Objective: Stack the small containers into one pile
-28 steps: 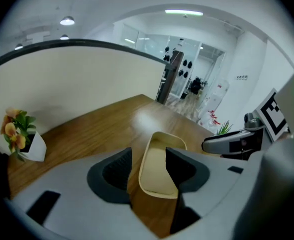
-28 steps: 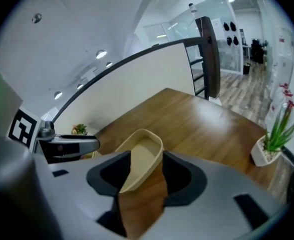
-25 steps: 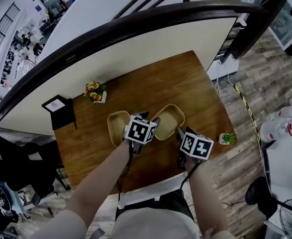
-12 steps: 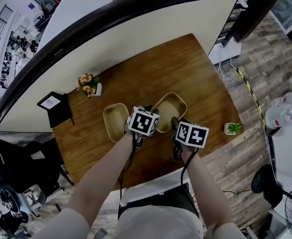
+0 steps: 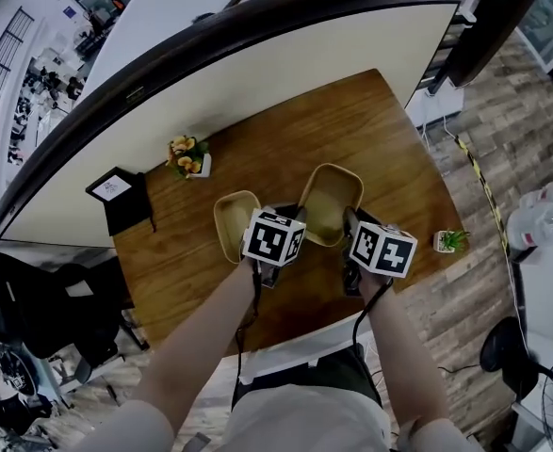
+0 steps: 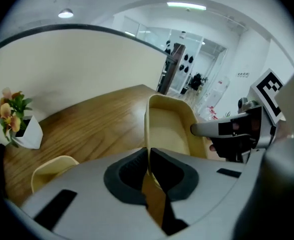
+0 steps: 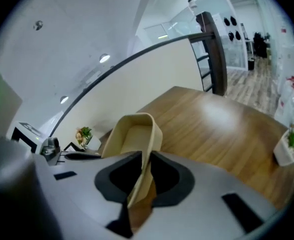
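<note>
Small containers, two of them, shown at the pick-up stage of stacking. Nearest the person, the left gripper point(image 6: 148, 156) had just been closing its jaws and now pinched one thin side wall of the tan container point(image 5: 333, 196). The right gripper point(image 7: 145, 165) had likewise just been closing and now clamped the opposite wall of that same container, so both grips bore on the rim alone. This container lay toward the right of the wooden table point(image 5: 370, 130) and appeared tilted between the two grips; whether its base had left the wood could not be told. Just beside it, to the left, sat the second container point(image 5: 227, 229), mouth up, empty and untouched. Farther off, near the table's back left edge, stood a pot of flowers point(image 5: 189, 158), well apart from the work. To do the step well, the two grips would probably need to rise together and level the container, since uneven pull on such thin walls could bend or twist it. It should then be carried over the second container, lined up edge to edge, lowered until it nested, and only then released.
</note>
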Tool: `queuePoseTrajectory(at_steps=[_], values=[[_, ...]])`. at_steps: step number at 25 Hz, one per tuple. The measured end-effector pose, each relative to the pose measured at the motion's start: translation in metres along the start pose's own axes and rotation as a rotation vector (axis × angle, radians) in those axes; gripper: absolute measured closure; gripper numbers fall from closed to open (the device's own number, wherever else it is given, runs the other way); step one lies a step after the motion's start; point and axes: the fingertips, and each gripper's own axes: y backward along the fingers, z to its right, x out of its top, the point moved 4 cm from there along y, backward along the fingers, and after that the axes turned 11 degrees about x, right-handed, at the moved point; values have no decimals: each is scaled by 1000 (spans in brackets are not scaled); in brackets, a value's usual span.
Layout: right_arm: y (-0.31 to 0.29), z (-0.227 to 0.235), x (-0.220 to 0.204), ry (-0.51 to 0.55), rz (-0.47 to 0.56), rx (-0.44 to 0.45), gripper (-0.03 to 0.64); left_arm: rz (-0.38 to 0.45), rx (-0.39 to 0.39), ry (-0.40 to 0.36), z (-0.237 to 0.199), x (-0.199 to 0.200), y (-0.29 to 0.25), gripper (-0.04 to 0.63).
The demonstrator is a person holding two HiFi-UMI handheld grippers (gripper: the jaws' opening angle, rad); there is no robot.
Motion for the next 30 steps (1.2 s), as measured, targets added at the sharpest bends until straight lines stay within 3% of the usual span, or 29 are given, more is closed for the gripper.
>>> queuePoseTrajectory(at_steps=[9, 18, 23, 30], values=[[47, -105, 50, 248, 79, 126, 553, 240, 45, 51, -24, 36, 119, 572], [94, -225, 82, 506, 188, 290, 554, 481, 196, 60, -48, 46, 251, 563], [117, -277, 73, 596, 184, 373, 558, 548, 242, 100, -52, 23, 308, 555], [137, -324, 47, 696, 149, 466, 561, 575, 304, 154, -51, -21, 351, 545]])
